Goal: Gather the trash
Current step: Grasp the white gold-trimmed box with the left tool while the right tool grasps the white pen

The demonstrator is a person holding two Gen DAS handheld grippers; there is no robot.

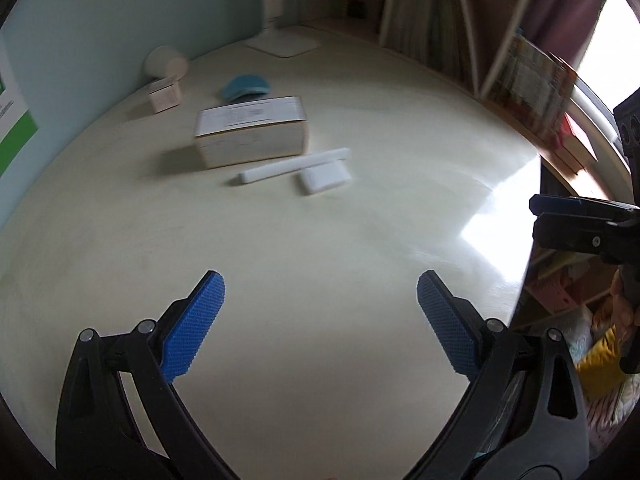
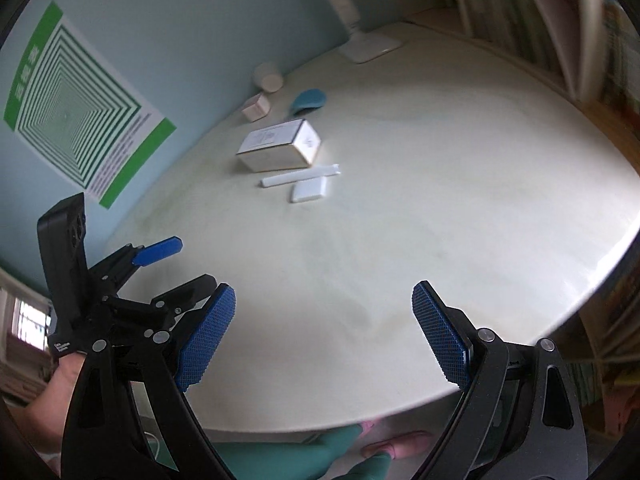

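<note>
On the pale desk (image 1: 320, 240) lie a cardboard box with a white label (image 1: 251, 130), a long white stick-shaped item (image 1: 294, 165) and a small flat white box (image 1: 325, 178) in front of it. They also show in the right wrist view: the cardboard box (image 2: 280, 146), the stick (image 2: 300, 176), the flat box (image 2: 311, 191). My left gripper (image 1: 320, 300) is open and empty, well short of them. My right gripper (image 2: 324, 312) is open and empty near the desk's front edge. The left gripper shows at the left of the right wrist view (image 2: 176, 264).
A blue mouse-like object (image 1: 245, 86), a small pinkish box (image 1: 164, 94) and a round pale cup (image 1: 166, 62) sit by the blue wall. A white lamp base (image 1: 282, 44) stands at the back. A bookshelf (image 1: 460, 32) borders the desk on the right.
</note>
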